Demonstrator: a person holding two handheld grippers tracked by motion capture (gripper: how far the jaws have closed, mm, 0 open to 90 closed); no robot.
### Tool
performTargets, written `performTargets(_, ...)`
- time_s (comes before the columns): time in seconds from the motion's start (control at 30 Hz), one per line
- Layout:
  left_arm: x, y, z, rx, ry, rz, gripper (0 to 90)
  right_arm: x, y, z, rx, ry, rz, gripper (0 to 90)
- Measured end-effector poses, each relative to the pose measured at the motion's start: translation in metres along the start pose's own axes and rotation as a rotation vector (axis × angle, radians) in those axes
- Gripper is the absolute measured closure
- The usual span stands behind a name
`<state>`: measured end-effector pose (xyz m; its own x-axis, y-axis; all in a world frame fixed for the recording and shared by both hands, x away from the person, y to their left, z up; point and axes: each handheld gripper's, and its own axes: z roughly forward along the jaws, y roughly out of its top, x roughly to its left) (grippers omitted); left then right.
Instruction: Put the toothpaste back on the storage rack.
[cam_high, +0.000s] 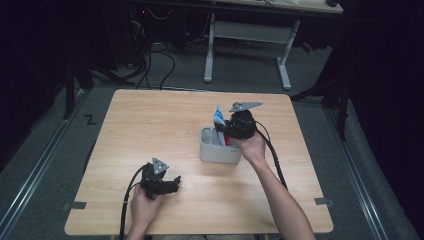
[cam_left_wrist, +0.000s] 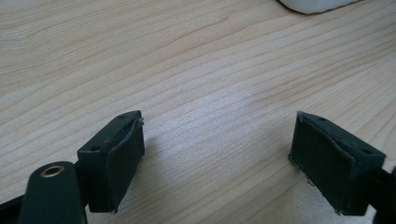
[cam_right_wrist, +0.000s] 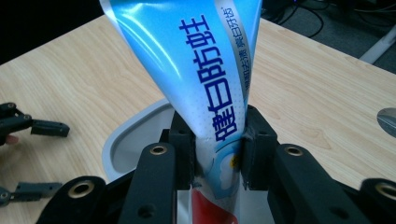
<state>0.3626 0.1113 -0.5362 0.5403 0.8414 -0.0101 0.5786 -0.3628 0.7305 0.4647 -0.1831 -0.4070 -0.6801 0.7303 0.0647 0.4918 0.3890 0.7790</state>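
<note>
Light wooden table (cam_high: 150, 125), grain running across, bare over most of its top. Right of centre on it, a grey rounded-rectangular bin (cam_high: 218, 151), open side up, rim partly visible in the right gripper view (cam_right_wrist: 122, 135). Over the bin's right end, right gripper (cam_high: 233, 127), held from below by the right hand (cam_high: 251, 146), jaws clamped on either side of a blue-and-white toothpaste tube (cam_right_wrist: 205, 74). Tube upright, long axis near vertical, flat crimped end pointing up (cam_high: 218, 116), red-marked lower part pointing down into the bin. Near the table's front edge, well apart from the bin, left gripper (cam_high: 171, 184) in the left hand (cam_high: 145, 202), low over the wood, jaws spread wide with nothing but bare tabletop (cam_left_wrist: 196, 70) between them.
</note>
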Motion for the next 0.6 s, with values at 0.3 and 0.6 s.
performTargets(0.3, 0.0000, 0.0000, 0.0000, 0.001, 0.000, 0.000, 17.9, 0.0001, -0.0046, 0.0048, 0.027, 0.003, -0.005, 69.7)
performTargets(0.6, 0.0000, 0.0000, 0.0000, 0.000, 0.000, 0.000, 17.8, -0.0014, -0.0092, 0.0042, 0.016, 0.012, 0.011, 69.1)
